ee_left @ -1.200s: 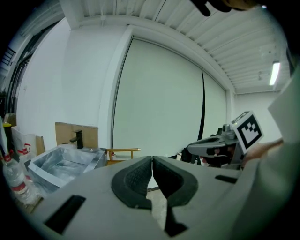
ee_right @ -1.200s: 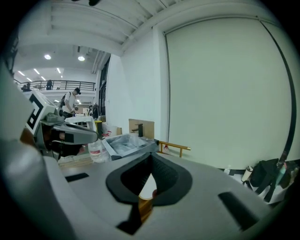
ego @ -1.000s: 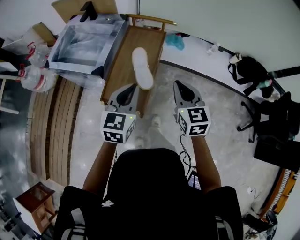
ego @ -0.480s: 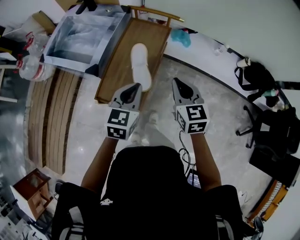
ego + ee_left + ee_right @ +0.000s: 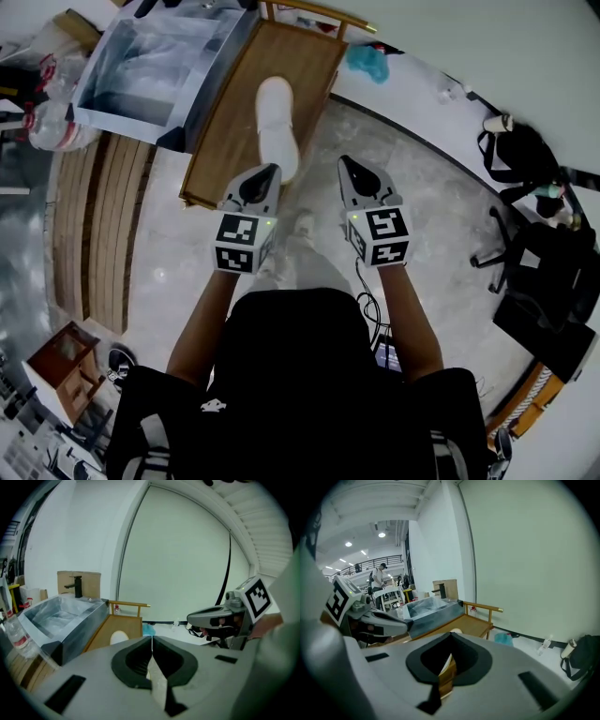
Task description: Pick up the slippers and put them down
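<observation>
One white slipper (image 5: 277, 127) lies lengthwise on a low wooden bench (image 5: 225, 141); it also shows as a pale shape (image 5: 118, 637) past the left jaws, and a sliver of it (image 5: 456, 631) shows over the right jaws. My left gripper (image 5: 272, 171) is shut and empty, with its tip just short of the slipper's near end. My right gripper (image 5: 345, 161) is over the floor to the right of the bench, its jaws together with nothing in them. In the gripper views the left gripper (image 5: 151, 637) and the right gripper (image 5: 451, 633) both point at the bench.
A grey tub lined with plastic (image 5: 159, 66) stands at the bench's left. Plastic bottles (image 5: 47, 131) and wooden slats (image 5: 103, 225) lie further left. A teal object (image 5: 364, 64) lies on the floor beyond the bench, and a black bag (image 5: 520, 150) and office chairs are at the right.
Both grippers have gone forward and down towards the bench, and the left tip is now closer to the slipper's near end. The slipper has stayed in place.
</observation>
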A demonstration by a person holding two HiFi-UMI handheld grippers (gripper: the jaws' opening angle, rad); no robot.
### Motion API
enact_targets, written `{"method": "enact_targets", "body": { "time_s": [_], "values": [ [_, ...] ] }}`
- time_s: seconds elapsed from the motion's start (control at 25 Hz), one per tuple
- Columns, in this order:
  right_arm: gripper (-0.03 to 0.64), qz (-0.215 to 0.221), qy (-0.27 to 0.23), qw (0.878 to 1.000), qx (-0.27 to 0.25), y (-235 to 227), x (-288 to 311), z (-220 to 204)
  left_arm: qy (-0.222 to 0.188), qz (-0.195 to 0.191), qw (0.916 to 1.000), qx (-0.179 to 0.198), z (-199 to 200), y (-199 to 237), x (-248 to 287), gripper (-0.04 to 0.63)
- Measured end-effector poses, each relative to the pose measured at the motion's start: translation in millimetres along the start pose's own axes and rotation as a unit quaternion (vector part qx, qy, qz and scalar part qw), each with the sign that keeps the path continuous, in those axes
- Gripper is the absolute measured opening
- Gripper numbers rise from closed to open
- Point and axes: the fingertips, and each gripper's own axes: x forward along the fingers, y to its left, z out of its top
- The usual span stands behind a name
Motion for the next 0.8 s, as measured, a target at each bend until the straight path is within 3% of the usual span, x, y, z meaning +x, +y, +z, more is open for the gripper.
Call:
{"method": "enact_targets", "body": {
  "time_s": [0.52,0.8],
  "values": [
    [-0.015,0.027,0.063,0.998,0.010,-16,40,-54,0.099,0.012,0.9933,-0.060,-76,21,63,0.008],
    [-0.015,0.038,0.082,0.996,0.011,-19,53,-73,0.125,0.012,0.9883,-0.086,-102,24,82,0.009]
  ]
}}
